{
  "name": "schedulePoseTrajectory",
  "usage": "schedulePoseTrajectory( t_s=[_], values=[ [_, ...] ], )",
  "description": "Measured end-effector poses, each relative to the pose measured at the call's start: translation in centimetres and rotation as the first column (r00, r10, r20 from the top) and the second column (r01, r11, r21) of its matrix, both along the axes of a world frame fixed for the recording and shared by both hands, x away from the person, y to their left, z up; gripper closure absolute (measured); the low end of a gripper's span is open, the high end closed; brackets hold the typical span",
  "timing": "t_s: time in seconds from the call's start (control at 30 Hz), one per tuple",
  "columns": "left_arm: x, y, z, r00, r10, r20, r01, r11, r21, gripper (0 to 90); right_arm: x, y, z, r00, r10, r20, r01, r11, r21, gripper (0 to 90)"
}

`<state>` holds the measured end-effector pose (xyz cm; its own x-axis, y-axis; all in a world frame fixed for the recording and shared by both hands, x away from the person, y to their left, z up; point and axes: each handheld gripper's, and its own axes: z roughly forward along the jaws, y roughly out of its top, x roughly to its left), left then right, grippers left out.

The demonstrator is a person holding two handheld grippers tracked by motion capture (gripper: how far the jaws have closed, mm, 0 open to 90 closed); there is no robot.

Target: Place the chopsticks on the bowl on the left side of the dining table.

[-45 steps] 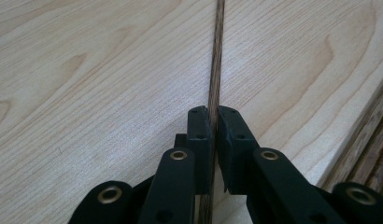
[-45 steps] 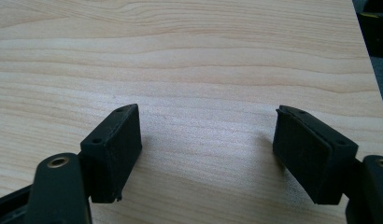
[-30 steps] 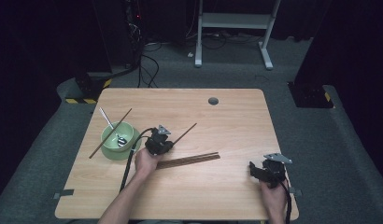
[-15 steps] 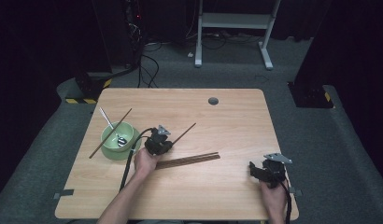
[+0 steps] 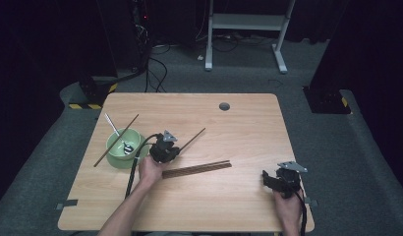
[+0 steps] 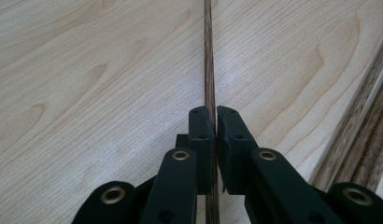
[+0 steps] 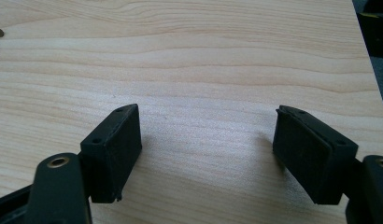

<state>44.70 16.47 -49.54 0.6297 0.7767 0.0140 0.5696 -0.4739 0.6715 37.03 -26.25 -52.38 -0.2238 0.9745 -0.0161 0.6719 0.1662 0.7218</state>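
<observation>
Firmly, my left claw [image 5: 171, 149] was pinching one chopstick [image 5: 193, 138], its two pads pressed together on the thin dark stick; in the left gripper view the chopstick [image 6: 209, 56] ran straight out from between the jaws, away over the wood. That chopstick lay on the table [image 5: 239, 123] left of centre, slanting from my claw toward the far right. Just near of it lay a pair of chopsticks [image 5: 197, 168], side by side and close to my left hand [image 5: 149, 172]. To the far left stood a green bowl [image 5: 117, 139] with another stick [image 5: 116, 140] leaning across it. My right claw [image 5: 265, 178] sat well apart at the near right corner, jaws spread wide with nothing between them, bare table [image 7: 203, 56] beneath.
</observation>
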Motion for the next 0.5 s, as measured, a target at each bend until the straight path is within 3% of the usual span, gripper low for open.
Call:
schedulePoseTrajectory(
  t_s=[0.5],
  values=[
    [-0.36, 1.06, 1.00, 0.9997, 0.025, 0.005, -0.024, 0.9992, -0.030, 84.5, 0.00, 0.00, 0.00, 1.0000, 0.000, 0.000, 0.000, 1.000, 0.000, 23.5]
  ],
)
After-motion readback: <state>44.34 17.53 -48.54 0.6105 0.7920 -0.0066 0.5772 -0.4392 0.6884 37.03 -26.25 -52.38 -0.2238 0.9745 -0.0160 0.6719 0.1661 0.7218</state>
